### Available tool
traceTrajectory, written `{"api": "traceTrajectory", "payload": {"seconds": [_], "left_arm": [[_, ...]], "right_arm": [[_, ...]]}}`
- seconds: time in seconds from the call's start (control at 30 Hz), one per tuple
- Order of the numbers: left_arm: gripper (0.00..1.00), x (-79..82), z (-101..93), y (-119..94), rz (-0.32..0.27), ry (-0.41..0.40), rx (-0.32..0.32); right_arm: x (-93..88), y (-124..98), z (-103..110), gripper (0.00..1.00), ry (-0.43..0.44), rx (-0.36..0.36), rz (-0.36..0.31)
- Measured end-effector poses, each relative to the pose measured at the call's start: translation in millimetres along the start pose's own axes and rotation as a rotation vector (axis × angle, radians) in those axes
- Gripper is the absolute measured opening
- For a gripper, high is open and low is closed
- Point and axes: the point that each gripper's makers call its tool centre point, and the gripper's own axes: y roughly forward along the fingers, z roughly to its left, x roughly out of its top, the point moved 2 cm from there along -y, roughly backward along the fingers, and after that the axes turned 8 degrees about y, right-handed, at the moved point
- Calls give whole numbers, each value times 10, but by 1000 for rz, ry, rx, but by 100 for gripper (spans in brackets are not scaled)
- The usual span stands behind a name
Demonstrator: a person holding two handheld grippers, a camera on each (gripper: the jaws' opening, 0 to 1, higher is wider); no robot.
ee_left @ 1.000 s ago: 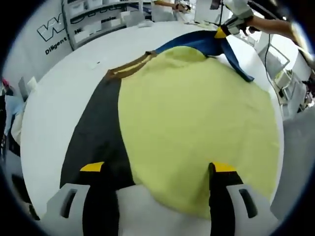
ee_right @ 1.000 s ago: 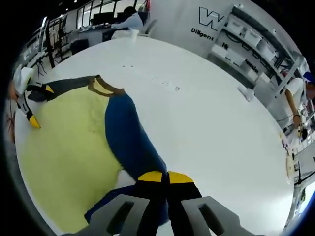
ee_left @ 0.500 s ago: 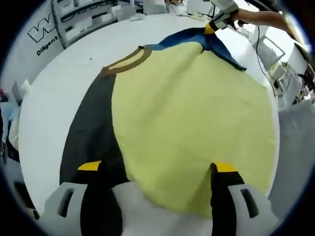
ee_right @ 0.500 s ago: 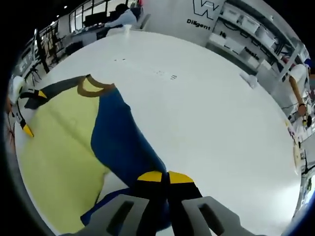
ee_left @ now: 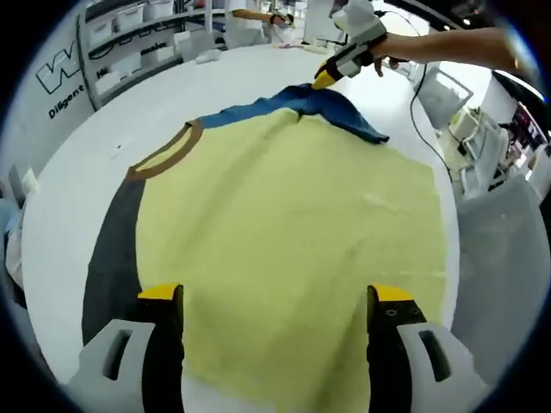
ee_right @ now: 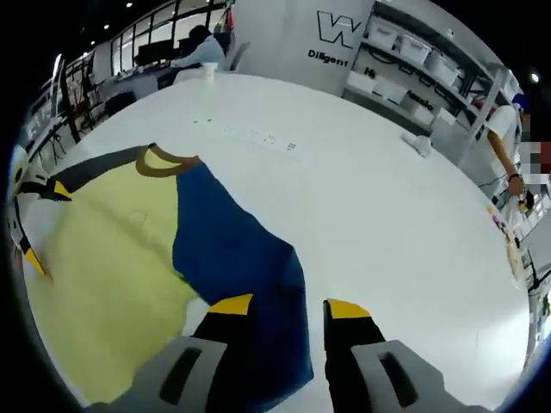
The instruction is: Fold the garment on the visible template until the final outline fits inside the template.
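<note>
Right claw (ee_right: 288, 305) was clamped on the blue sleeve (ee_right: 250, 267), now its jaws are parted, gripping nothing. Left claw (ee_left: 274, 294) wide open over the yellow garment (ee_left: 284, 232), now spread flatter on the white surface (ee_right: 379, 215).

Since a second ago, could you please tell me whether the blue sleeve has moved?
Yes. The blue sleeve, bunched beside the yellow body earlier, now lies spread flat outward over the white table; the right gripper has opened its jaws.

A lab or workshop: big white table (ee_right: 370, 215), shelving with bins (ee_right: 413, 60), logo wall (ee_right: 331, 34)
</note>
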Motion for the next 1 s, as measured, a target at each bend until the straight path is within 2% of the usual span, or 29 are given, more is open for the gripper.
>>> {"api": "traceTrajectory", "payload": {"seconds": [0.17,0.6,0.73,1.0], "left_arm": [[86,-21,-111,3,6,11,-22],[85,-167,-199,-71,14,64,-21],[85,-187,-211,-102,8,55,-15],[85,-179,-340,-135,-8,70,-30]], "right_arm": [[-95,-63,167,30,-32,44,-7],[-298,-279,407,37,-96,124,-17],[-431,-364,548,42,-125,179,-17],[-690,-467,771,42,-207,238,-1]]}}
